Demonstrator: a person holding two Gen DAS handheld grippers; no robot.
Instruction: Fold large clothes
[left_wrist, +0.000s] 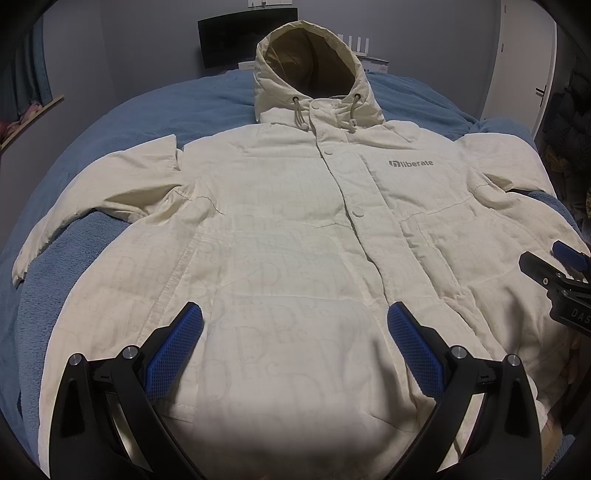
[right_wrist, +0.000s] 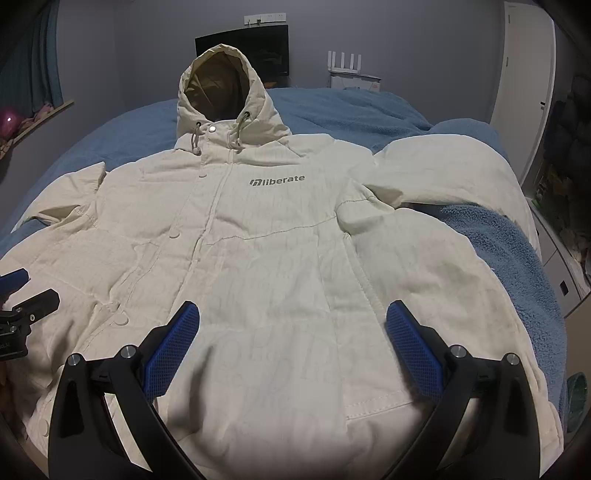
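Cream hooded jacket (left_wrist: 295, 229) lies flat, front up, on the blue blanket (left_wrist: 147, 110), while the left gripper (left_wrist: 295, 325) and right gripper (right_wrist: 293, 321) hover at lower frame, jaws wide, holding nothing.

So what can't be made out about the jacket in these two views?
- Jacket hem: both views, cut off at the bottom edge behind the left tool and right tool.
- Left cuff: right wrist view, cut off by the left edge.
- Right cuff: left wrist view, cut off at the right edge.
- Back side: hidden against the blue blanket.
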